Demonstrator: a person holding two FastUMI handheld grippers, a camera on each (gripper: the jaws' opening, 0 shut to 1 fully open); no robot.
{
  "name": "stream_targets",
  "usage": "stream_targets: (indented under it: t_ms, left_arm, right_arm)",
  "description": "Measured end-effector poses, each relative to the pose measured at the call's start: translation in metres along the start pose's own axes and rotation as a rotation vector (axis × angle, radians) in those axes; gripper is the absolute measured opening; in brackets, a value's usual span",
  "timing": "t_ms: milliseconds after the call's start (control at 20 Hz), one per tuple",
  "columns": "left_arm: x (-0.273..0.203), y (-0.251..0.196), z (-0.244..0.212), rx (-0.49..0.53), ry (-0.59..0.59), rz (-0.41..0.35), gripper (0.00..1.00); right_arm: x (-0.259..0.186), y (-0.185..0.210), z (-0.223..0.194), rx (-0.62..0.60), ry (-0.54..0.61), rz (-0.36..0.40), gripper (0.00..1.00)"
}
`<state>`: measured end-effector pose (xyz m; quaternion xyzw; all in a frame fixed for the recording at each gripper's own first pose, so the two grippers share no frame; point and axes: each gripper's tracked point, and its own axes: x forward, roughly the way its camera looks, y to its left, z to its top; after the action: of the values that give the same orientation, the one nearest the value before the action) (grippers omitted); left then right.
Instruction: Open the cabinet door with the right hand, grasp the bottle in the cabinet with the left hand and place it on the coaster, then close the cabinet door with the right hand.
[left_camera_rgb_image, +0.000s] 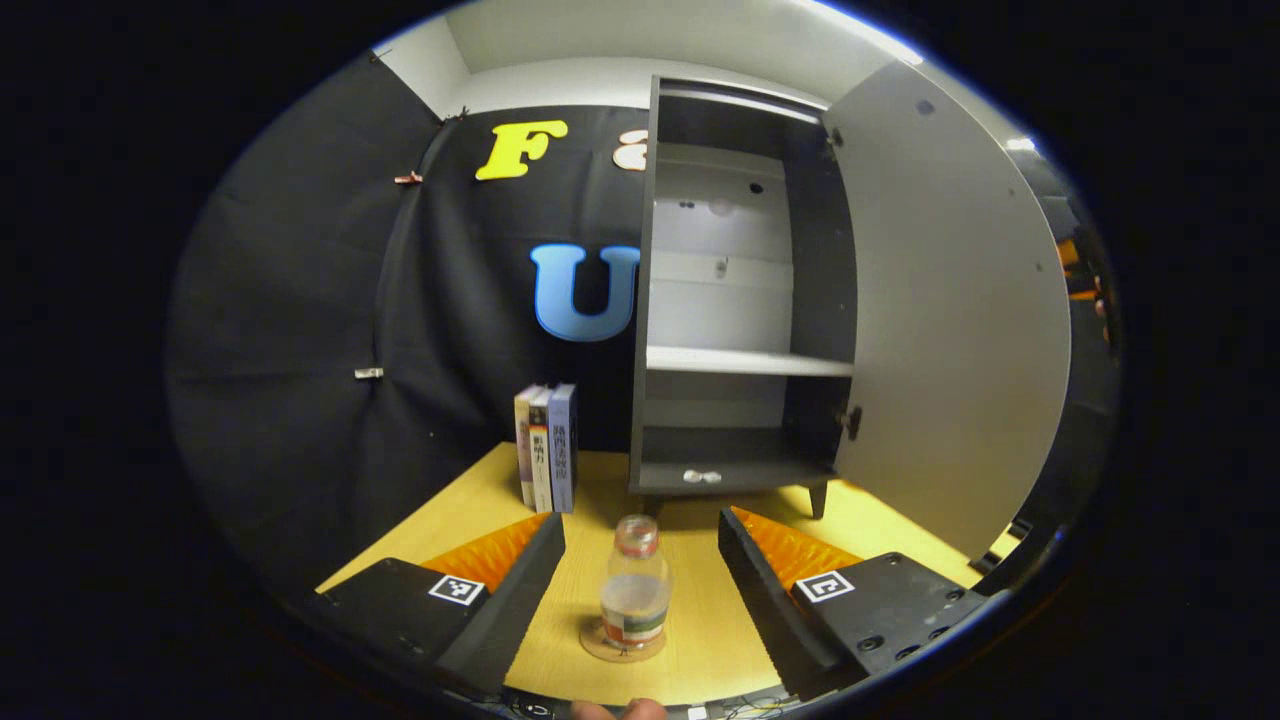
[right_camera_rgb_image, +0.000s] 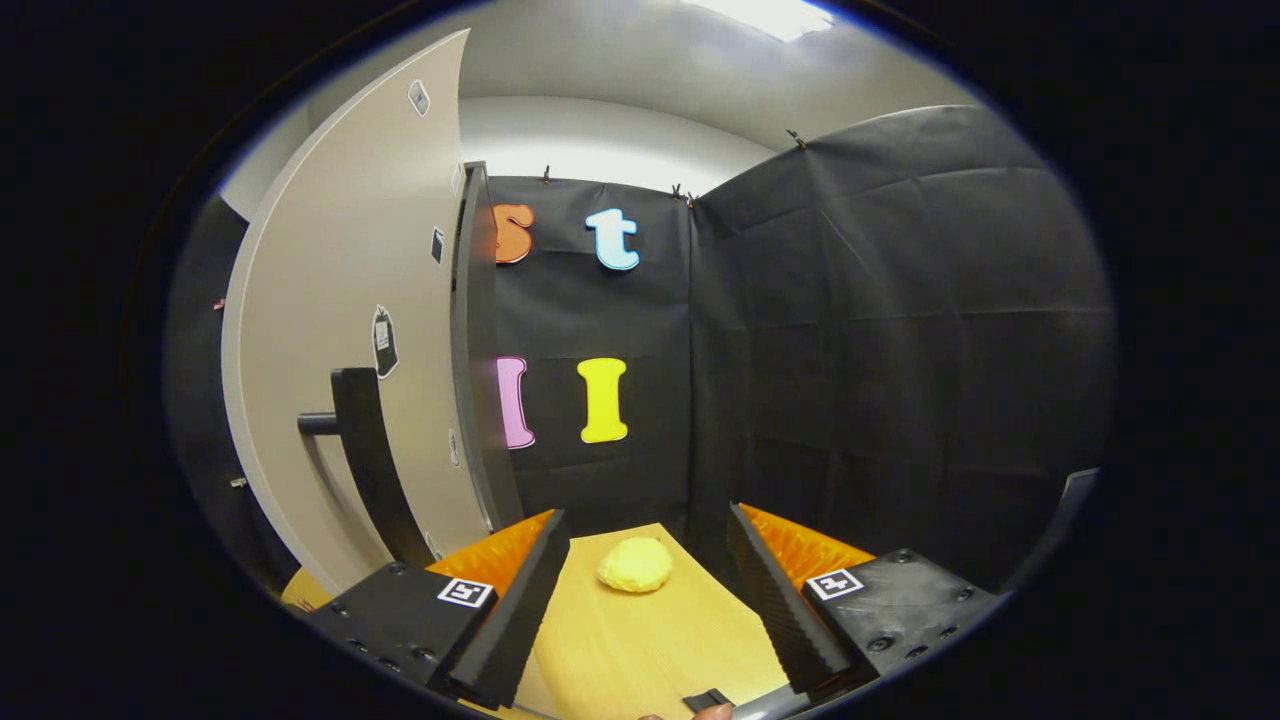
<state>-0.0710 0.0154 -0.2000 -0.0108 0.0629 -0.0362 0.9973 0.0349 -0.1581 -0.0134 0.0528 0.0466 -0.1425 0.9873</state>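
Table (left_camera_rgb_image: 700, 640): bottle (left_camera_rgb_image: 634, 590), books (left_camera_rgb_image: 546, 462) behind.

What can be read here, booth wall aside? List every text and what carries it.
Spines of the three books: printed characters, too blurred to read.
Label on the bottle: too small to read.
Stickers on the cabinet door: too small to read.
So there is no legible text.

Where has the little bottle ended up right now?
In the left gripper view the bottle stands upright on a round coaster on the table, in front of the open cabinet, between the open left tool's fingers, untouched.
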Motion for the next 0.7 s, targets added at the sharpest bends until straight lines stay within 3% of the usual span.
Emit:
stream_targets:
  t_ms: [400,700]
  left_arm:
    - [0.024,-0.014,0.131,-0.008,-0.034,0.005,0.97]
    - [0.020,-0.002,0.166,-0.014,-0.052,0.020,0.97]
  right_arm:
    - [-0.006,0.016,0.004,-0.024,-0.009,0.057,0.98]
    - [-0.016,0.029,0.009,-0.008,-0.015,0.086,0.98]
